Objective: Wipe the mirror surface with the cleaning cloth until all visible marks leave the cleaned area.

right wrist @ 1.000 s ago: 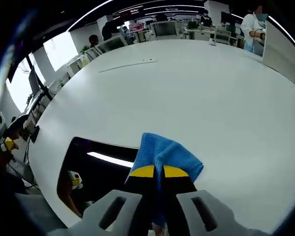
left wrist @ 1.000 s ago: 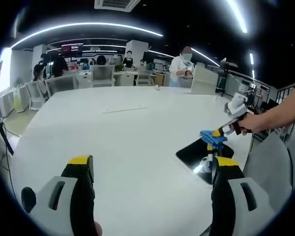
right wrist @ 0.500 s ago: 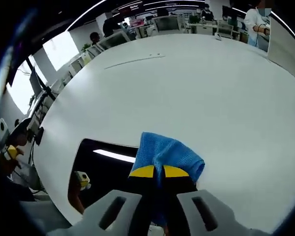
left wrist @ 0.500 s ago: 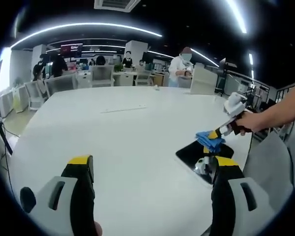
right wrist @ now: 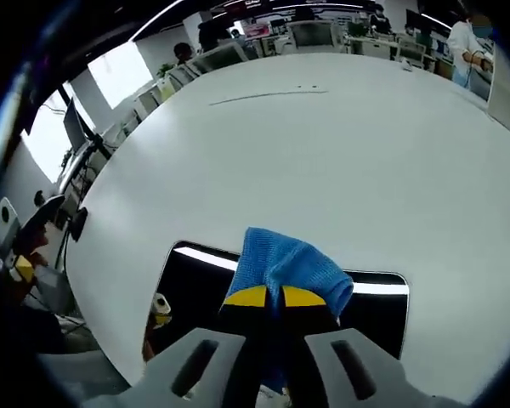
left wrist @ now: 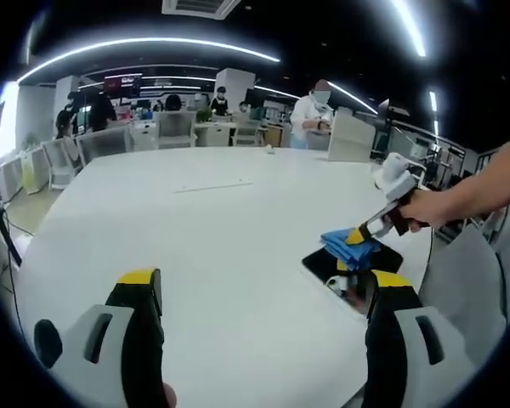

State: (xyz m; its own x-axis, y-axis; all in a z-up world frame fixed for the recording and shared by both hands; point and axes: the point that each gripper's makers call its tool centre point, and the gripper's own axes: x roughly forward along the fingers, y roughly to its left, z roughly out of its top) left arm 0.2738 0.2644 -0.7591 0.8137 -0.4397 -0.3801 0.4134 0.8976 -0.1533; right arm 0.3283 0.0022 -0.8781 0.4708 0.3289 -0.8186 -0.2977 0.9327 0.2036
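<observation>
A dark rectangular mirror (right wrist: 195, 289) lies flat on the white table (right wrist: 340, 161), near its edge. My right gripper (right wrist: 274, 297) is shut on a blue cleaning cloth (right wrist: 285, 263), which hangs over the mirror's middle. In the left gripper view the mirror (left wrist: 331, 265) lies at the right, with the blue cloth (left wrist: 344, 245) held over its far part by the right gripper (left wrist: 363, 233) and a person's hand (left wrist: 429, 208). My left gripper (left wrist: 259, 293) stands open over bare table, left of the mirror, holding nothing.
A thin strip (left wrist: 212, 186) lies on the far part of the table. Chairs (left wrist: 106, 143), desks and several people (left wrist: 313, 115) stand beyond the table's far edge. A grey chair back (left wrist: 463, 280) sits beside the table at the right.
The right gripper has carried the cloth from the mirror's right end to over its middle. In the left gripper view it has shifted left and away. The left gripper has stayed put.
</observation>
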